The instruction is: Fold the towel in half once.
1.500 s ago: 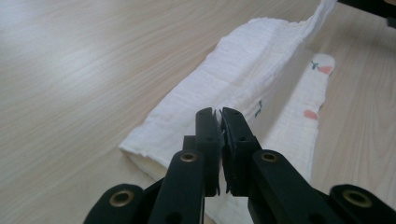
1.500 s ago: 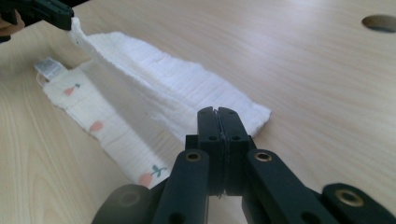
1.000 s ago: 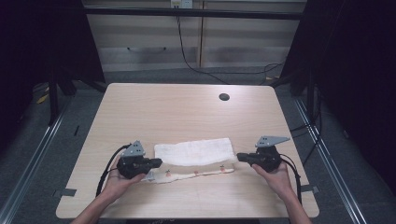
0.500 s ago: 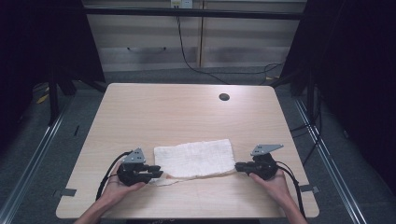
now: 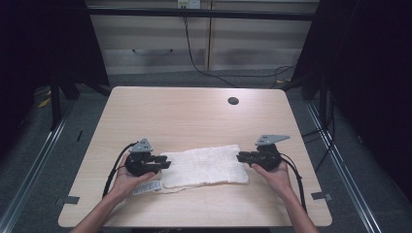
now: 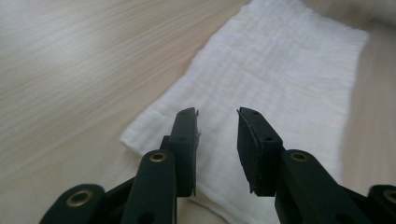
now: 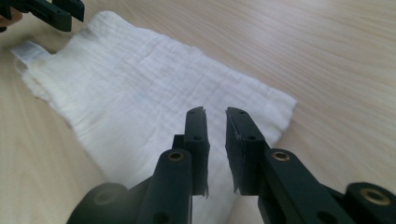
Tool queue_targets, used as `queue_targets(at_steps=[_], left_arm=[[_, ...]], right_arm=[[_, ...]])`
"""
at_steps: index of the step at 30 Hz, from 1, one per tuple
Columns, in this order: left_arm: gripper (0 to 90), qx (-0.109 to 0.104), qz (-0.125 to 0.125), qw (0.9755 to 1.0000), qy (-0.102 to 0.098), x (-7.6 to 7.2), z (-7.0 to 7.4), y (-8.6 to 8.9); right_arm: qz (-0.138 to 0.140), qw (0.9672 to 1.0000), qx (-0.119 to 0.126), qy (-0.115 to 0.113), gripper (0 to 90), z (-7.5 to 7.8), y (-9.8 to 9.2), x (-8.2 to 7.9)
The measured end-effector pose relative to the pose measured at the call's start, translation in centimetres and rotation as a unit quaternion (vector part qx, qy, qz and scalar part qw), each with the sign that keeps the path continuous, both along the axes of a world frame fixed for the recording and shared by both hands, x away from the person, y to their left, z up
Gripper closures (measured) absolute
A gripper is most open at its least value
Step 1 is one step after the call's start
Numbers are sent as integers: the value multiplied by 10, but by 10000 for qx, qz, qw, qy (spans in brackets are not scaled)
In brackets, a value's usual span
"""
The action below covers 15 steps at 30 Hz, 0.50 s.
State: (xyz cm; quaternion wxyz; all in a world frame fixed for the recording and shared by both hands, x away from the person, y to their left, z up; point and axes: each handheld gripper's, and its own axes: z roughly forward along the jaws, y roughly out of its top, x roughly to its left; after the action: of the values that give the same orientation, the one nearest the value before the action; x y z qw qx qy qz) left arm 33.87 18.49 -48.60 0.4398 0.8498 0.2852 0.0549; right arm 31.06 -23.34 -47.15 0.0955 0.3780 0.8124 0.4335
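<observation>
1. High view: two grippers, one per hand. We log the left gripper (image 5: 164,161) at one short end of one folded white cloth (image 5: 204,166), and the right gripper (image 5: 241,157) at the other end, both tips at the cloth's edge. One small label (image 5: 146,187) pokes out under the cloth beside the left gripper. One dark round hole (image 5: 233,101) sits in the table (image 5: 194,116) well beyond both tools.
2. Left gripper view: jaws stand apart, having just been opening; nothing is pinched. The cloth lies flat under and ahead of the fingertips (image 6: 187,130), its near corner just left of them.
3. Right gripper view: jaws slightly parted, also just opened, clear of the fabric. The cloth (image 7: 154,98) stretches ahead, with the left gripper (image 7: 56,13) at its far end.
4. Handling note: we judge this a release after a fold. Best draw both tools straight back off the ends, level and together, so no pad snags the weave.
</observation>
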Motion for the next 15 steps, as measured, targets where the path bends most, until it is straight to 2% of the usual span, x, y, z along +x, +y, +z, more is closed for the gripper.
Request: queue_targets(at_steps=[1, 5, 8, 10, 12, 15], left_arm=[[682, -12, 86, 9999, 52, 6, -4, -1], [689, 166, 281, 9993, 188, 18, -18, -2], [690, 179, 269, 9993, 190, 19, -20, 0], [691, 204, 252, 9993, 164, 18, -20, 0], [690, 168, 254, 9995, 125, 17, -21, 0], [688, 211, 268, 9994, 77, 15, -21, -1]], right_arm=[[26, 10000, -59, 17, 791, -2, 5, 6], [54, 9997, -195, 105, 787, -15, 25, 30], [-15, 9993, -227, 294, 782, -26, 33, 41], [17, 9987, -343, 377, 781, -33, 35, 43], [4, 9986, -337, 415, 784, -33, 33, 38], [20, 9981, -453, 418, 785, -31, 29, 29]])
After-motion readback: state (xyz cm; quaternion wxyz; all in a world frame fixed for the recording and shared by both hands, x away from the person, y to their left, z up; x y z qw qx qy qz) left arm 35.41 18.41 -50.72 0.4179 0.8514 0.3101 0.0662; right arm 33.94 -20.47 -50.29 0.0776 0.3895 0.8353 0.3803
